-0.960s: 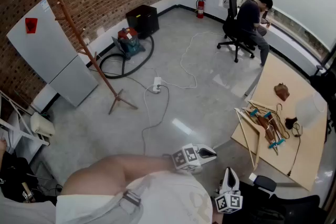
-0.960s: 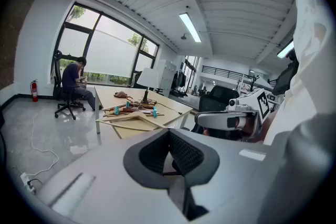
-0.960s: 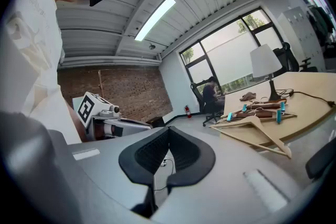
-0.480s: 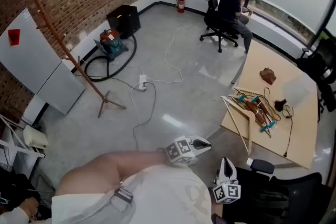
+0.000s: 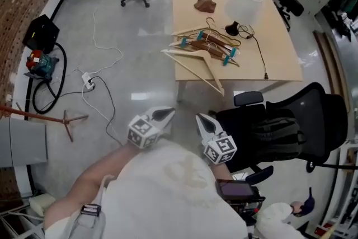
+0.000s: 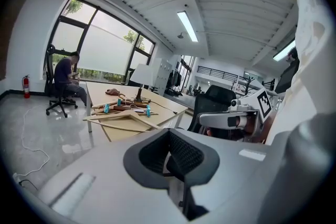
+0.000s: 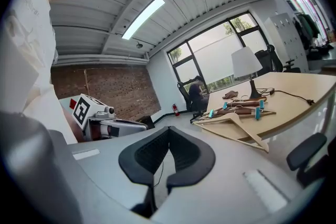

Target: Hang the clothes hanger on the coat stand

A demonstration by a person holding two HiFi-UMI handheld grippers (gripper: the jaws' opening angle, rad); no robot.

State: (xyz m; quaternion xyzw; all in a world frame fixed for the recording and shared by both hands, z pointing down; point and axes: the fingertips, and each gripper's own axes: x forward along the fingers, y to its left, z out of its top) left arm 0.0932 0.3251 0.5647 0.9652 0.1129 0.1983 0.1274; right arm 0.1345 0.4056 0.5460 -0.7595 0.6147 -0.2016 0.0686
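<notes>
With the left tool and right tool both closed and empty, the wooden hanger ahead looks light, rigid and smooth, so I'd pinch its neck under the hook.

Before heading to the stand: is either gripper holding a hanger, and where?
Nothing held: left gripper and right gripper are shut, empty; the hangers lie on the table.
</notes>
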